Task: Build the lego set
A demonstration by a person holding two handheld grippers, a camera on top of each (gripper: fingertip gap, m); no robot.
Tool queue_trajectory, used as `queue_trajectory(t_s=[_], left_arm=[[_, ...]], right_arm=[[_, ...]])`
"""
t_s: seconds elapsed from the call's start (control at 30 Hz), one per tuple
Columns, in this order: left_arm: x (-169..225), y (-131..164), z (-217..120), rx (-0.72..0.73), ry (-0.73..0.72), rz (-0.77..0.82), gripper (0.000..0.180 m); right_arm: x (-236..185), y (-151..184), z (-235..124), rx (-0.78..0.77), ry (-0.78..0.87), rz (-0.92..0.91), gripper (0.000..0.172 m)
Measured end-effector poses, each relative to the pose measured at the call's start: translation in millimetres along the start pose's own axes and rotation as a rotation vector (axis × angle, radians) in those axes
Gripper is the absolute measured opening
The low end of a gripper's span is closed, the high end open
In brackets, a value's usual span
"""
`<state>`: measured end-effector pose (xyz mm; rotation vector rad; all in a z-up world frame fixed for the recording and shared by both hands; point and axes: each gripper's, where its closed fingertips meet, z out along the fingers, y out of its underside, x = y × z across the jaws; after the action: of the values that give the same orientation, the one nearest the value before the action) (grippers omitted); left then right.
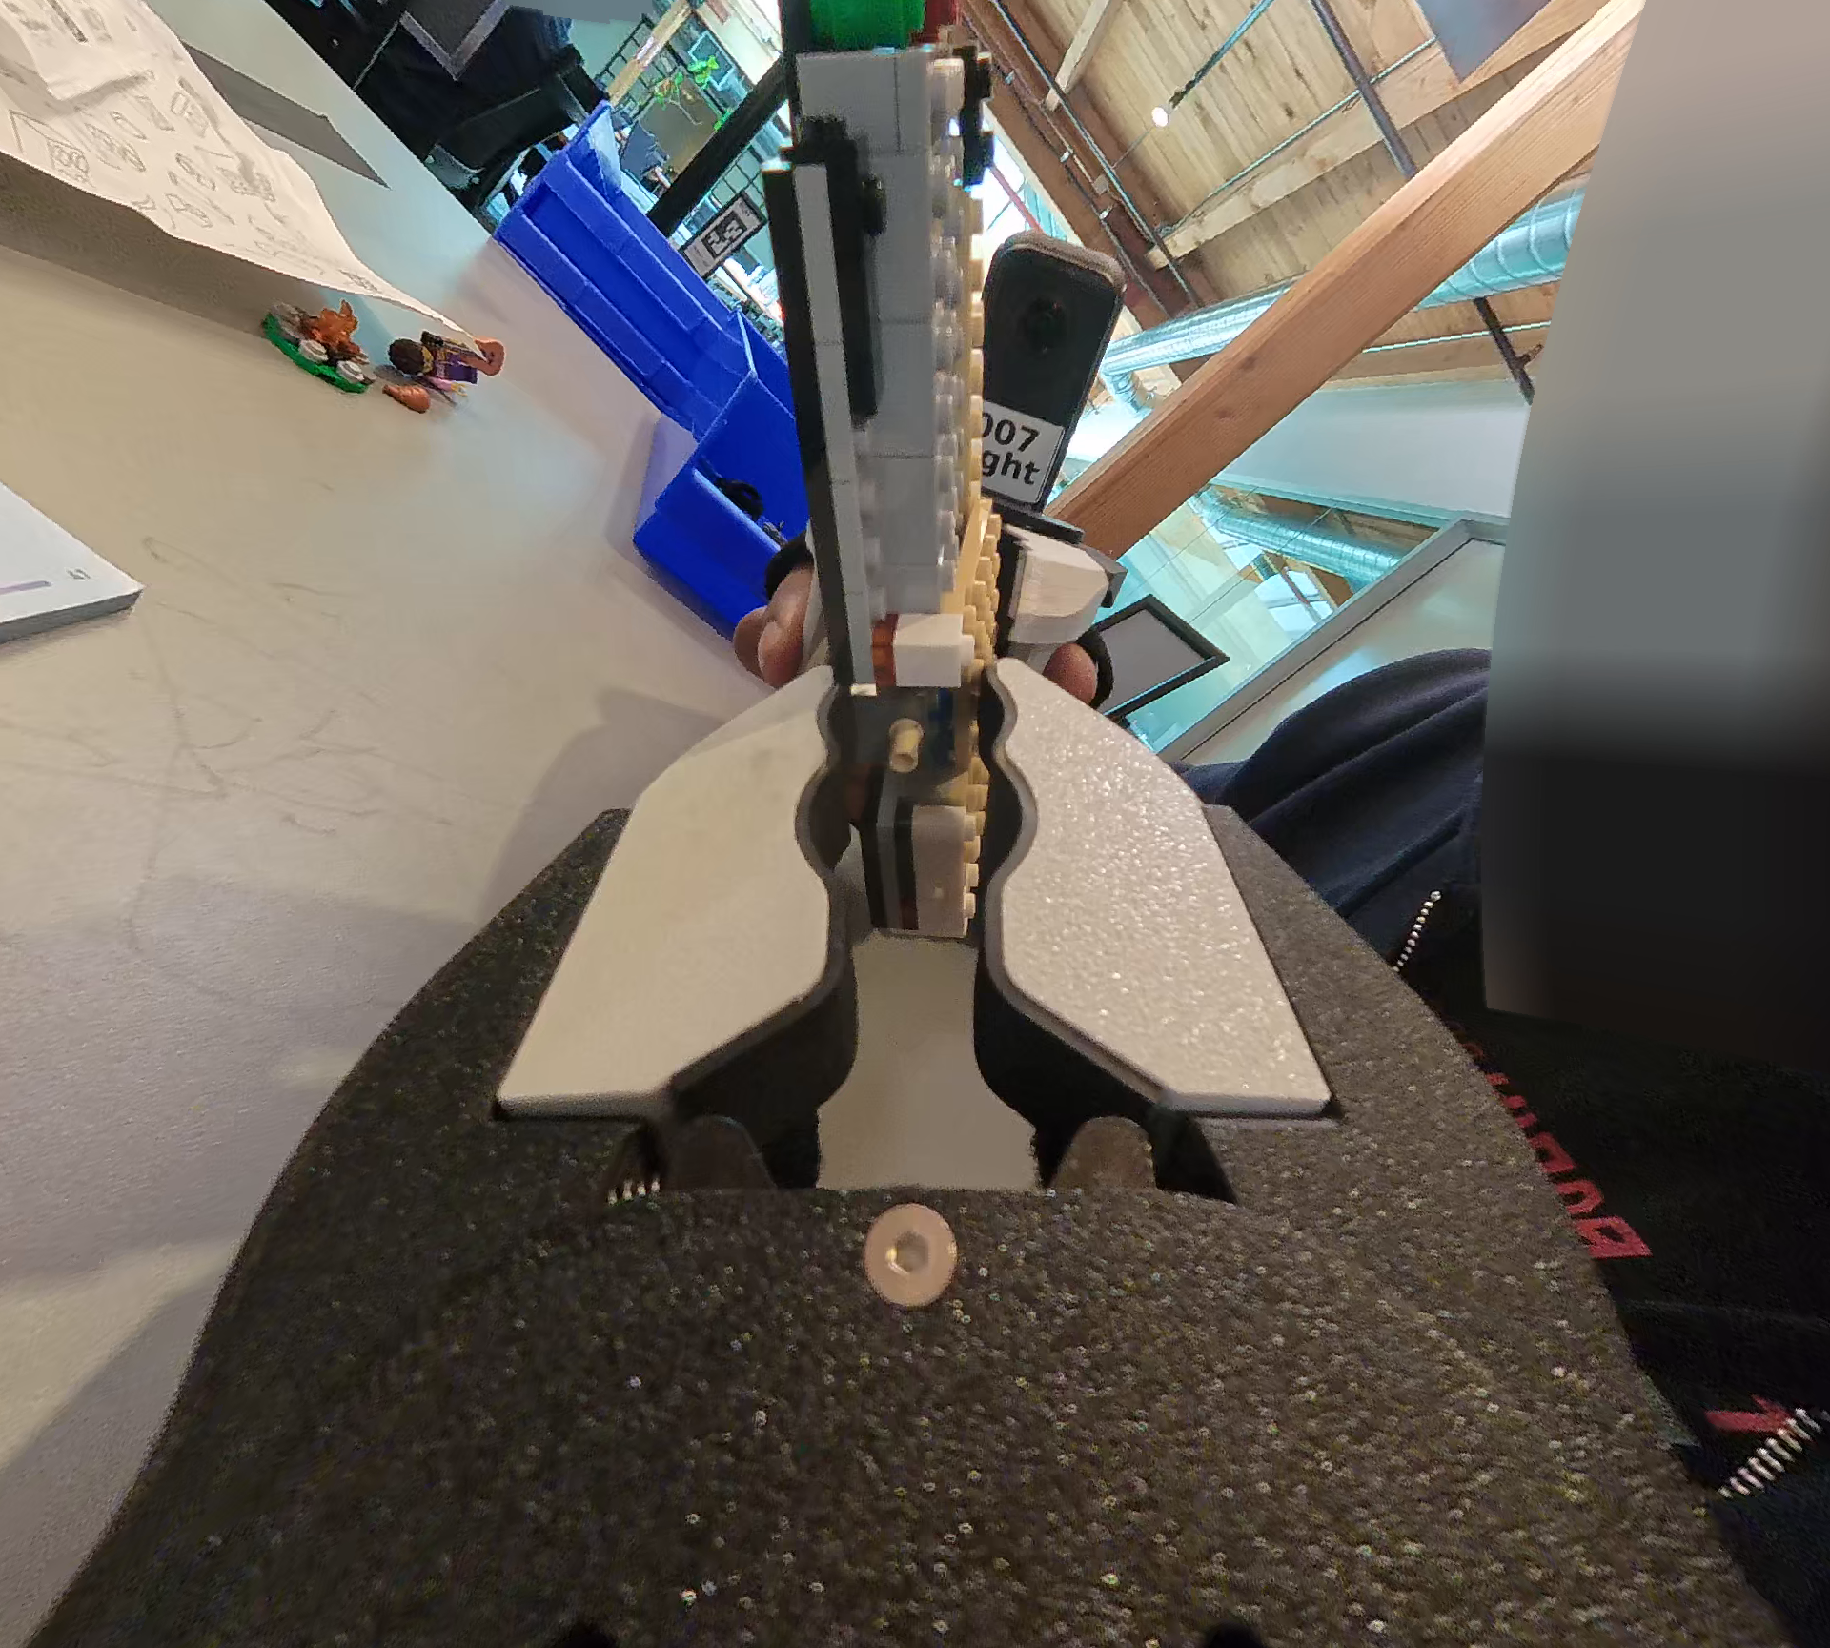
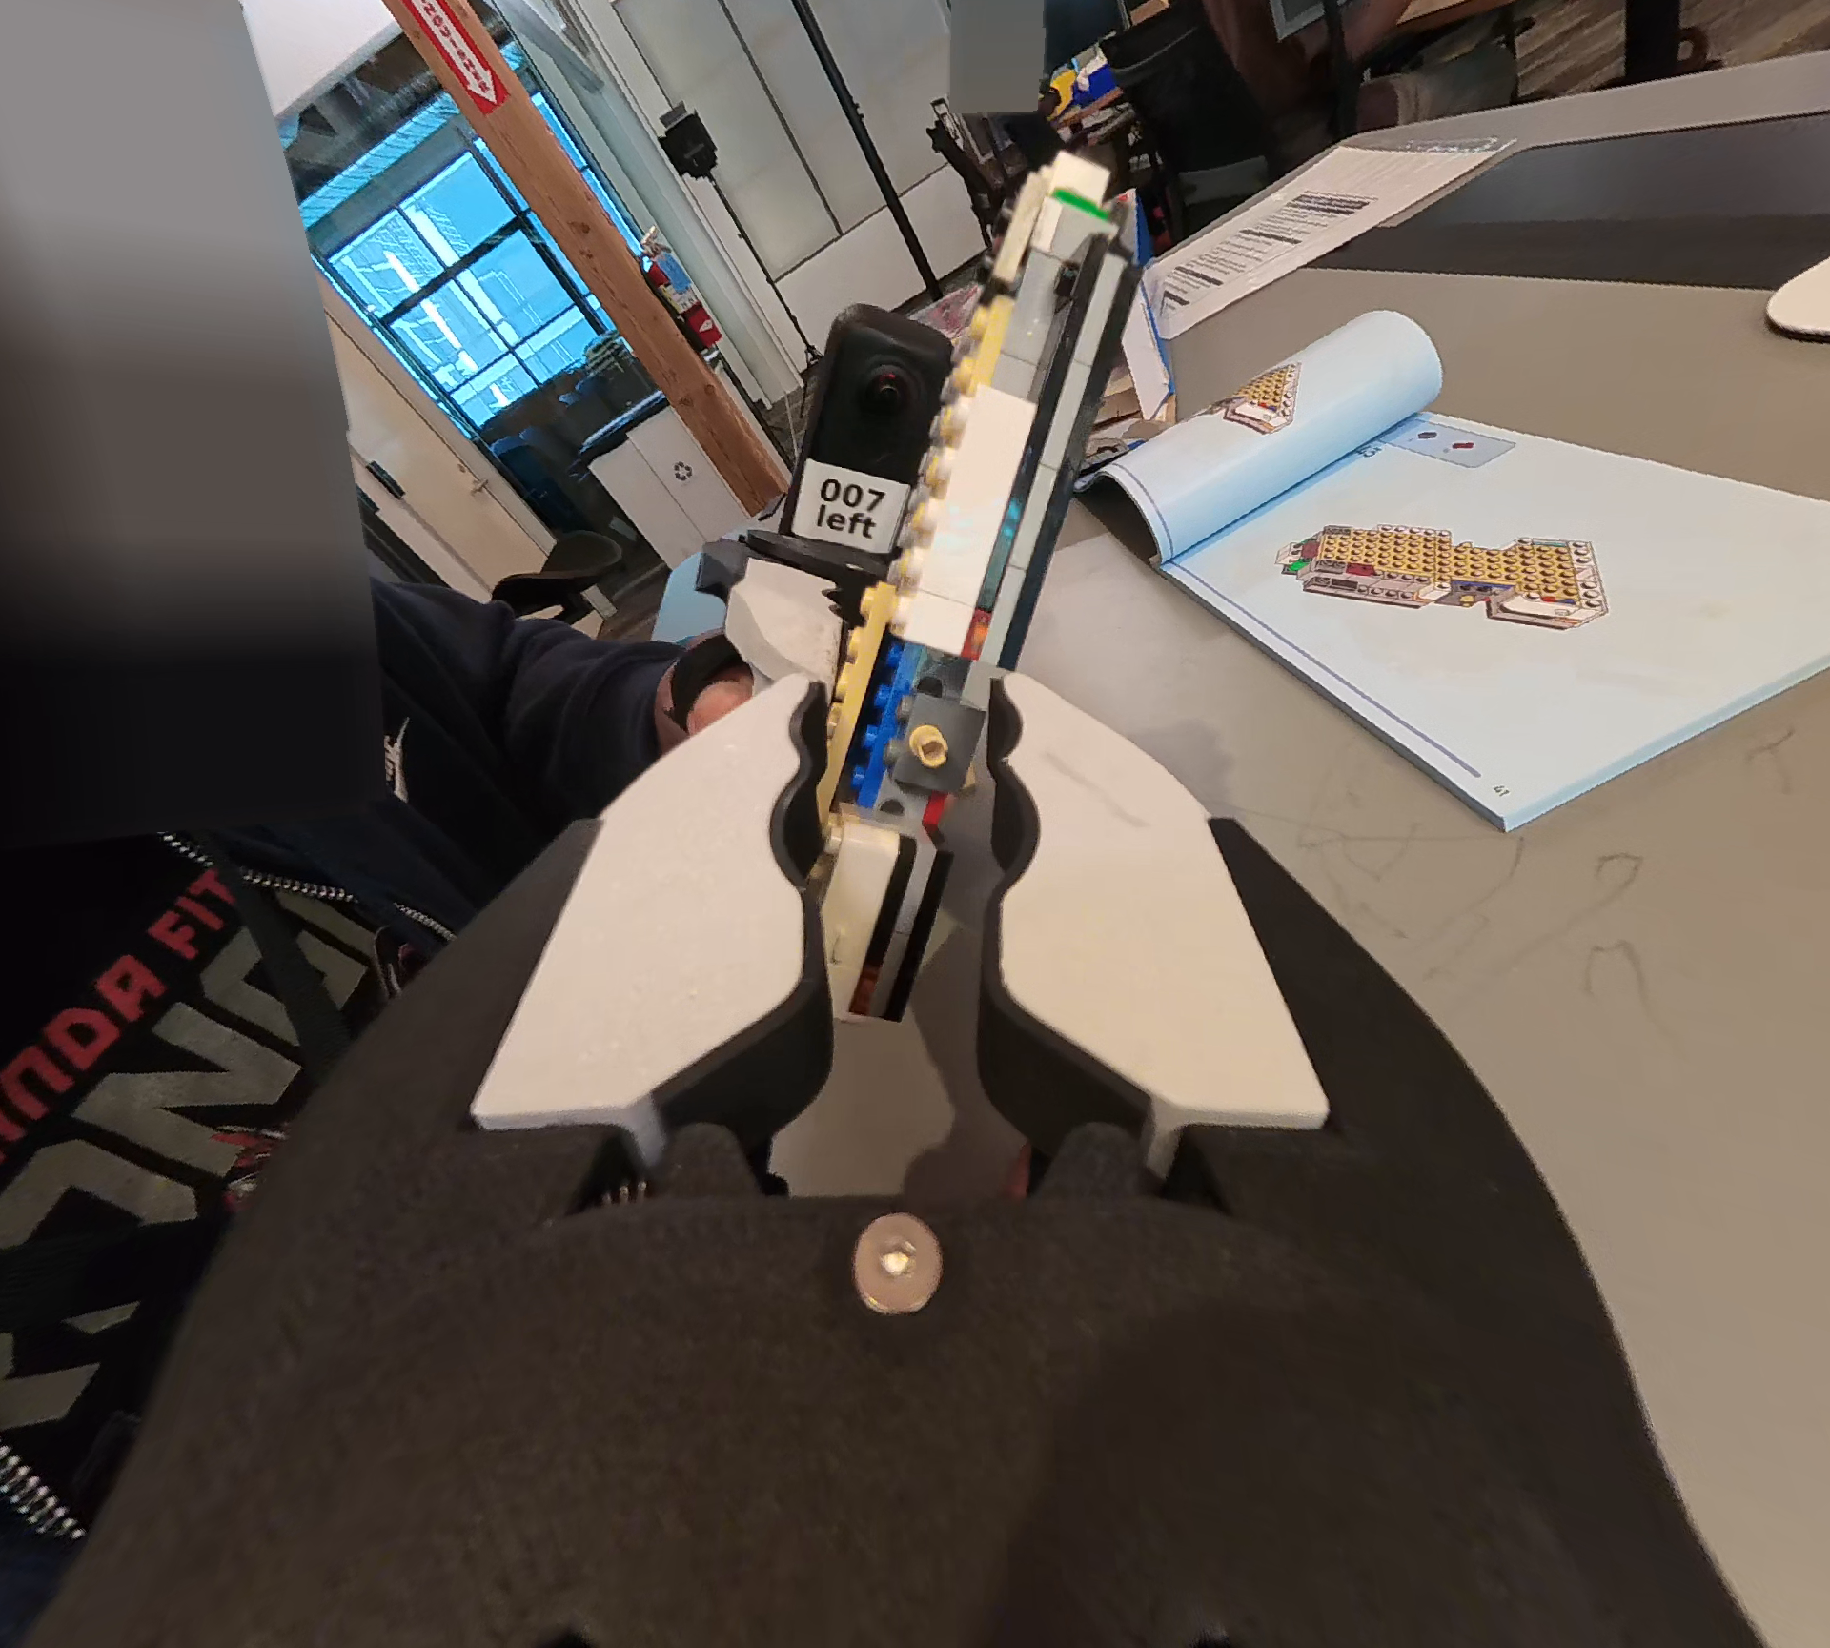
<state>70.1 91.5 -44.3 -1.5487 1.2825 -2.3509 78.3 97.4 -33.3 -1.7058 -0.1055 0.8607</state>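
Note:
A long brick model [image 1: 891, 313] of grey, white, tan and black pieces, with a green round piece [image 1: 860, 1] at its far end, stands edge-on between both grippers above the grey table [image 1: 297, 660]. My left gripper [image 1: 906, 709] is shut on its near end, with both pads against its sides beside a tan pin [image 1: 906, 744]. My right gripper [image 2: 901, 709] is shut on the same model [image 2: 1000, 452], one pad on the tan plate and the other on a grey brick. Each gripper shows behind the model in the other's view, the right one [image 1: 1050, 600] and the left one [image 2: 782, 620].
An open instruction booklet [image 2: 1485, 610] lies on the table [image 2: 1485, 1006] to the right. Blue bins [image 1: 634, 293], small figures on a green plate [image 1: 396, 353] and printed sheets [image 1: 119, 75] lie to the left. A person in a dark jacket [image 2: 495, 709] holds both grippers.

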Motion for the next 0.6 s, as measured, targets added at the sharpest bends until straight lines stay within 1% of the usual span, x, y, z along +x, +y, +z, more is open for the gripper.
queue_trajectory(t_s=[0.2, 0.3, 0.4, 0.6], left_arm=[[-0.9, 2.0, 0.4, -0.027, -0.027, 0.054, 0.023], [0.5, 2.4, 0.9, -0.035, -0.027, 0.078, 0.024], [1.6, 1.5, 0.6, -0.036, -0.025, 0.099, 0.024], [5.2, -0.6, 0.3, -0.006, 0.015, 0.063, 0.023]], right_arm=[[2.1, 2.8, -0.3, -0.024, 0.018, 0.011, 0.031], [-0.4, 3.0, -0.8, -0.018, 0.002, 0.008, 0.026], [-1.6, 3.0, -0.9, -0.011, -0.007, 0.004, 0.025], [-4.1, 0.4, -0.5, 0.023, -0.038, 0.024, 0.025]])
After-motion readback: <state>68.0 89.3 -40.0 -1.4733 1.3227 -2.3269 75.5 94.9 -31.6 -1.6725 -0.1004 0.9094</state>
